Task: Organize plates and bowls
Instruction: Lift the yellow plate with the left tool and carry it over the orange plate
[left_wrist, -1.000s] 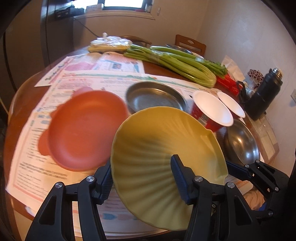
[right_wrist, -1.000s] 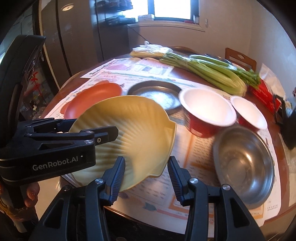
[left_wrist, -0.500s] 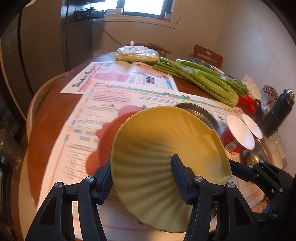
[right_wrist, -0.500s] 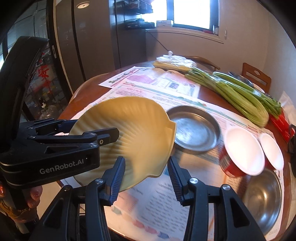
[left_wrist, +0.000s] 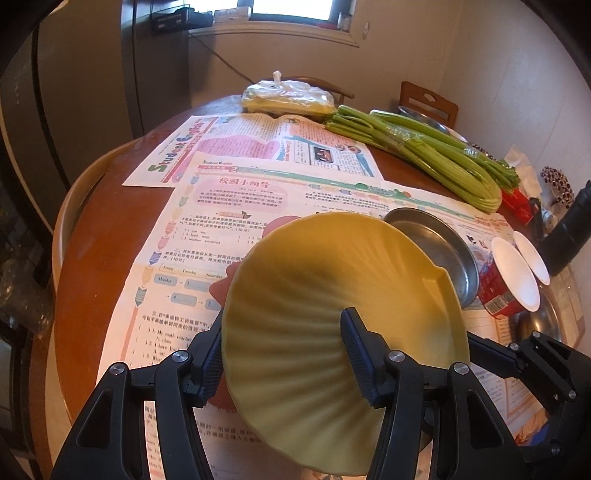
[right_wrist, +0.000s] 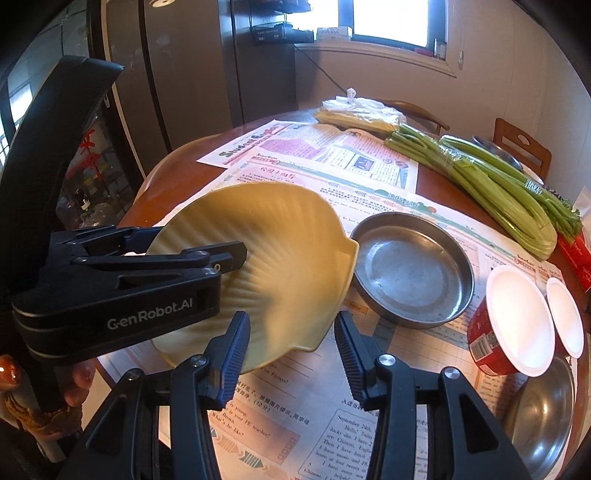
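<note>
Newspapers (right_wrist: 369, 435) cover the round wooden counter (left_wrist: 92, 266) under a bright window. My left gripper (left_wrist: 284, 350) is clamped on the yellow shell-shaped plate (left_wrist: 332, 295), one finger over its ribbed face and the other behind its rim, and holds it tilted above the papers. From my right gripper's view the plate (right_wrist: 280, 258) hangs just ahead and to the left of my right gripper (right_wrist: 291, 350), whose jaws stand nearly closed with nothing between them; they do not touch the plate. Peeking out behind the plate on its left is an orange dish (left_wrist: 277, 229), mostly hidden. Just right of the plate lies a shallow steel pan (right_wrist: 412, 269). Further right stand two red bowls with white insides (right_wrist: 517, 325), side by side, and nearest my right gripper a steel bowl (right_wrist: 546, 413). Far ahead lie a bundle of celery (right_wrist: 491, 184) and a plastic bag of yellow food (left_wrist: 286, 98). A dark flask (left_wrist: 572, 229) stands at the right edge.
</note>
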